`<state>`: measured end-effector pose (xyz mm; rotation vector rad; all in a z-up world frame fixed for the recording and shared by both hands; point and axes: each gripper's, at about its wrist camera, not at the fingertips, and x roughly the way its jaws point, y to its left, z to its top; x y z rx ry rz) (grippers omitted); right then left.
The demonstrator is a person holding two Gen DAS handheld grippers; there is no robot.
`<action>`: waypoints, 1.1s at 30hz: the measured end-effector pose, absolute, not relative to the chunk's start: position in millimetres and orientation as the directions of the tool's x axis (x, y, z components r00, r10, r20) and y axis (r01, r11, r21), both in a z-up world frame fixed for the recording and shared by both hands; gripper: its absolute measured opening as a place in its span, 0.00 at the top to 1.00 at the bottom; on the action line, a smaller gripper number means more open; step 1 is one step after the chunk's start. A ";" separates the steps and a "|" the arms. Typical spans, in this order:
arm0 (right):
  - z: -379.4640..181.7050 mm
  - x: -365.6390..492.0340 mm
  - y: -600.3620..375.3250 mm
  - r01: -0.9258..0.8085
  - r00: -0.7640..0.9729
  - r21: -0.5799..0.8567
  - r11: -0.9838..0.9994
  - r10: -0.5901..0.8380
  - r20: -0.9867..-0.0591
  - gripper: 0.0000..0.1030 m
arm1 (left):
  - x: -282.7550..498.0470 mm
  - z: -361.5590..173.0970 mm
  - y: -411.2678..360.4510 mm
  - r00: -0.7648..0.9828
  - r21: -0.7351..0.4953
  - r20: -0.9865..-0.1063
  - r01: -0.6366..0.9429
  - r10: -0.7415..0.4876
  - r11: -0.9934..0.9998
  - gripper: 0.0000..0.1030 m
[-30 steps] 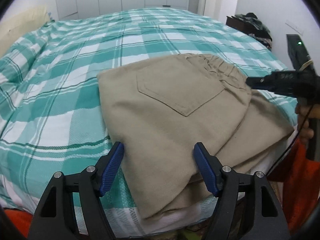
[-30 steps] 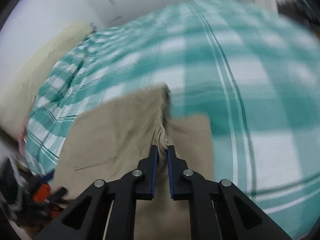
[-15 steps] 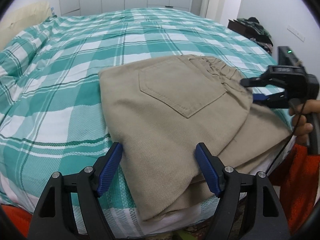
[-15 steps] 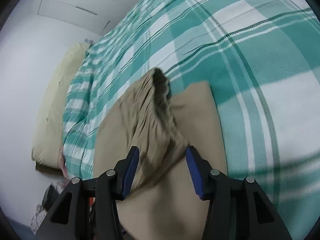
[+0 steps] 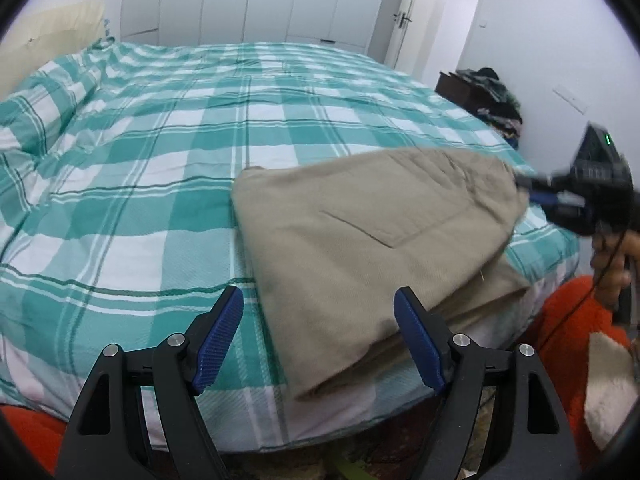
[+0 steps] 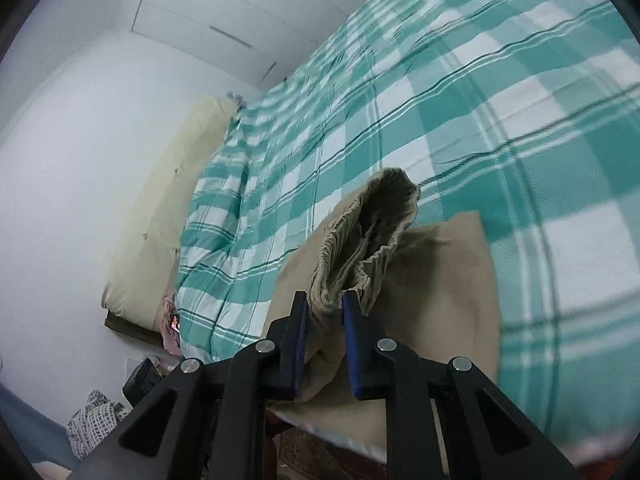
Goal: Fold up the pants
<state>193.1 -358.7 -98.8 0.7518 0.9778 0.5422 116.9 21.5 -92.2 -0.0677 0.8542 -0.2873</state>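
1. The tan pants [image 5: 372, 236] lie folded near the bed's near right corner, one edge reaching the mattress edge; a back pocket seam shows on the top layer
2. The elastic waistband [image 6: 360, 248] is lifted off the lower layers and gapes open toward the right wrist camera
3. The right gripper [image 6: 325, 308] is closing, its blue pads pinching a bunched part of that waistband; in the left wrist view it sits at the pants' far right end, held by a hand [image 5: 610, 264]
4. The left gripper [image 5: 318, 338] hangs above the near edge of the pants, its jaws opening and wide apart, nothing gripped between them
5. The teal checked bedspread [image 5: 160, 168] is bare around the pants
6. A cream headboard cushion [image 6: 160, 224] lines the wall
7. White wardrobe doors [image 5: 256, 0] stand beyond the bed
8. A dark pile of clothes [image 5: 492, 96] sits on a low stand by the right wall
9. Orange fabric [image 5: 560, 344] crowds the lower right
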 end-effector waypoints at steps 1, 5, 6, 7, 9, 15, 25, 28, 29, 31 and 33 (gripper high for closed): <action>-100.1 181.6 -362.1 -0.067 0.480 0.755 0.653 0.684 -0.549 0.84 | 117.0 -93.8 20.9 0.620 -0.164 -0.737 0.222 -0.269 0.961 0.22; -158.7 148.4 -366.0 0.045 0.444 0.595 0.802 0.518 -0.732 0.83 | 127.7 -107.4 16.6 0.585 -0.135 -0.777 0.205 -0.232 0.969 0.22; -166.5 144.5 -366.8 0.048 0.447 0.591 0.805 0.512 -0.734 0.80 | 129.5 -111.3 12.0 0.576 -0.098 -0.793 0.205 -0.201 0.974 0.22; -166.3 142.0 -368.7 0.060 0.460 0.603 0.795 0.514 -0.724 0.76 | 129.9 -114.7 7.8 0.569 -0.061 -0.804 0.208 -0.172 0.976 0.22; -149.5 144.8 -370.4 0.054 0.479 0.577 0.815 0.486 -0.731 0.60 | 130.7 -121.2 0.6 0.557 -0.009 -0.821 0.211 -0.128 0.977 0.23; -52.2 145.7 -342.4 -0.145 0.651 0.310 0.940 0.327 -0.685 0.58 | 132.1 -124.1 -8.9 0.554 0.028 -0.827 0.211 -0.096 0.977 0.23; -148.5 152.9 -279.4 -0.238 0.493 0.174 0.955 0.274 -0.826 0.58 | 129.1 -130.4 -15.2 0.546 0.078 -0.836 0.222 -0.058 0.972 0.21; -141.0 153.0 -274.2 -0.271 0.501 0.126 0.954 0.252 -0.828 0.58 | 130.4 -130.3 -17.6 0.546 0.085 -0.836 0.228 -0.056 0.970 0.21; -139.8 154.1 -272.7 -0.275 0.497 0.119 0.954 0.247 -0.832 0.58 | 130.6 -129.8 -18.3 0.544 0.082 -0.837 0.228 -0.057 0.970 0.21; -140.8 153.1 -275.4 -0.264 0.500 0.132 0.955 0.253 -0.828 0.58 | 129.0 -127.1 -18.3 0.542 0.081 -0.838 0.229 -0.058 0.970 0.22; -131.7 158.9 -274.3 -0.258 0.474 0.137 0.957 0.248 -0.845 0.58 | 127.2 -122.8 -16.3 0.549 0.068 -0.833 0.225 -0.069 0.972 0.22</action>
